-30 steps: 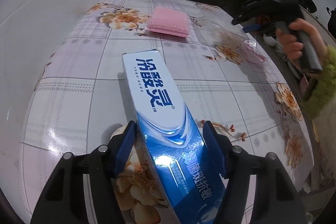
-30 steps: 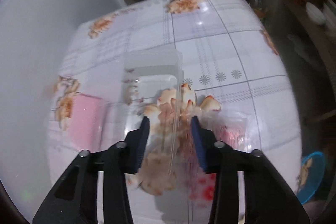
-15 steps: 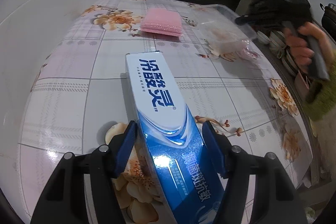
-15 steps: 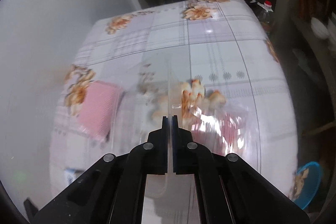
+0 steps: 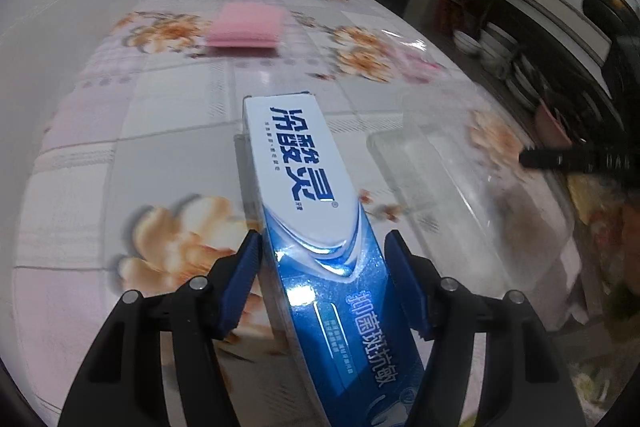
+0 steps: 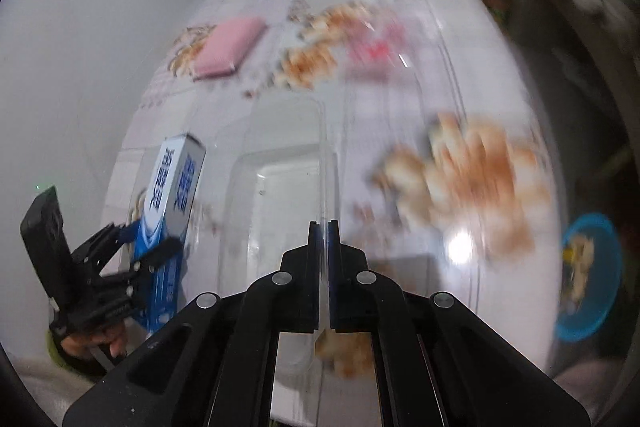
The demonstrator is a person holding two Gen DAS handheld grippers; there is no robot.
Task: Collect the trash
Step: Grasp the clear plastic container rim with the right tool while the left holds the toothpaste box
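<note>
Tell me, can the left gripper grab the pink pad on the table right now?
Probably not. The left gripper is already shut on the toothpaste box, so its jaws are full. The pink pad lies uncovered farther back on the table.

The left gripper (image 5: 324, 267) points steeply down, its blue-padded jaws spread wide and pressing on both sides of a toothpaste box (image 5: 316, 227). The right gripper (image 6: 324, 239) also tilts downward, its jaws clamped almost together on the thin wall of a clear plastic container (image 6: 280, 195). In the right wrist view a hand (image 6: 94, 343) grips the left gripper's handle
</note>
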